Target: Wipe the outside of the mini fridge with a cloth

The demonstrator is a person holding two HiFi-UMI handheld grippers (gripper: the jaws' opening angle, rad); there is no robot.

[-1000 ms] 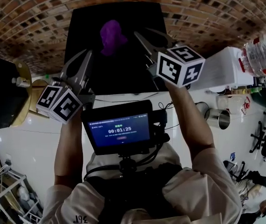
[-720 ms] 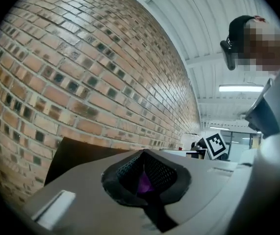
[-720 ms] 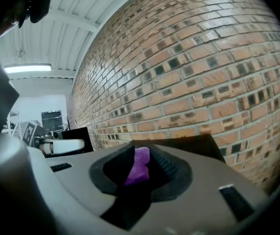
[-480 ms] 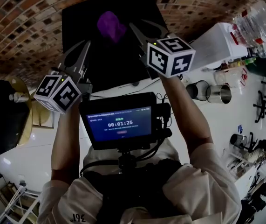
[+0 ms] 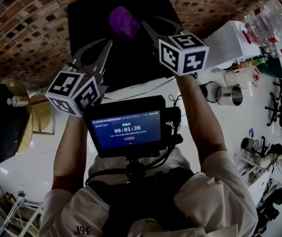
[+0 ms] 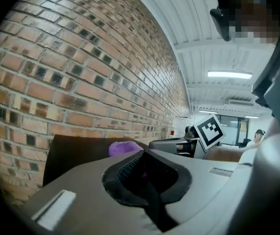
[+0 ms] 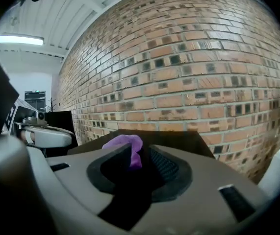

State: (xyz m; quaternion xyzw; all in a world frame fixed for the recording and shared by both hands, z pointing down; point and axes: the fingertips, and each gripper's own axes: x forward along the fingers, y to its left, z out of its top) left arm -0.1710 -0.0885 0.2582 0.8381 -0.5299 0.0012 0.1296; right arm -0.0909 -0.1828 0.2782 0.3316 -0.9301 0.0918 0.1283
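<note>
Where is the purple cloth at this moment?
In the head view the cloth lies on the fridge's top, upper centre, near the brick wall.

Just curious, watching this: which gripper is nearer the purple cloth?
Right. The right gripper, its fingers just opening with nothing between them, is beside the purple cloth on the fridge; the left gripper sits farther back, off to its left.

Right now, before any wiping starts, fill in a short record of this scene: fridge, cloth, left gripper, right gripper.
mini fridge: black, standing against the brick wall
cloth: purple, bunched on the fridge top, not held
left gripper: fingers shut, empty, over the fridge top
right gripper: fingers apart, just been opening, nothing between them; cloth just beyond the tips
</note>
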